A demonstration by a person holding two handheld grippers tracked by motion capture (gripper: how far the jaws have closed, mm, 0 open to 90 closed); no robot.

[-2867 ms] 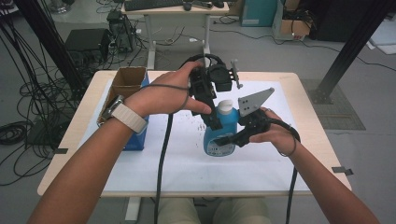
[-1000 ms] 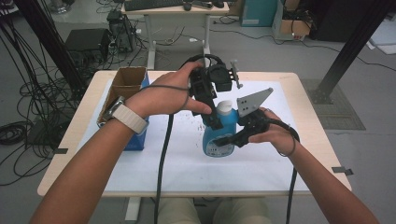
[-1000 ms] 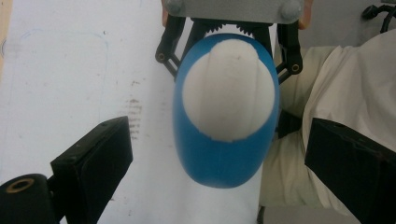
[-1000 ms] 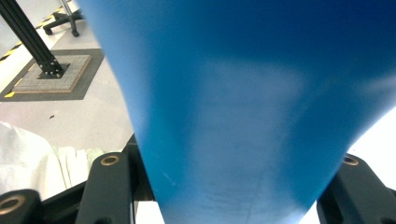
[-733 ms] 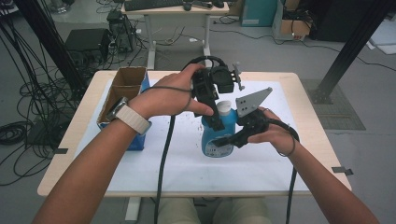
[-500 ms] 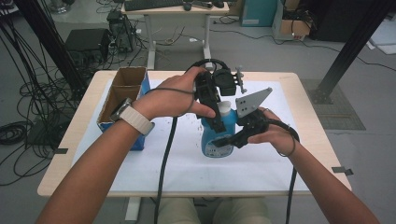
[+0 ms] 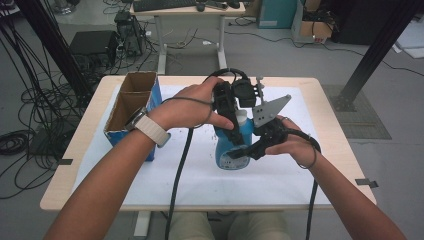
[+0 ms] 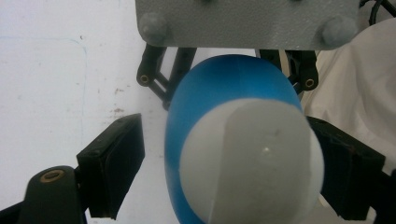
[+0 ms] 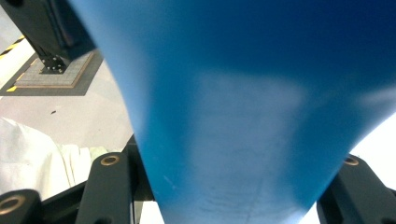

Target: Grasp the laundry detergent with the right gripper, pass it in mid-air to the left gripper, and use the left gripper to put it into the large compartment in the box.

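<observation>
Between the spread jaws of the left gripper (image 8: 224,186), the white cap (image 8: 252,163) is sitting unclamped; the right gripper (image 7: 250,149) is clasping the blue bottle (image 7: 231,150).

Black hand-held gripper (image 7: 231,112) with trailing black cable; pale watch strap (image 7: 150,131); grey three-cornered plate (image 7: 269,109).

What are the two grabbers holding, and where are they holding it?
The right gripper clamps the blue bottle low on its body. The left gripper sits open around its white cap.

Lab: cable bundles (image 7: 30,100), black rig frames (image 7: 380,45), electronics on floor (image 7: 95,42).
</observation>
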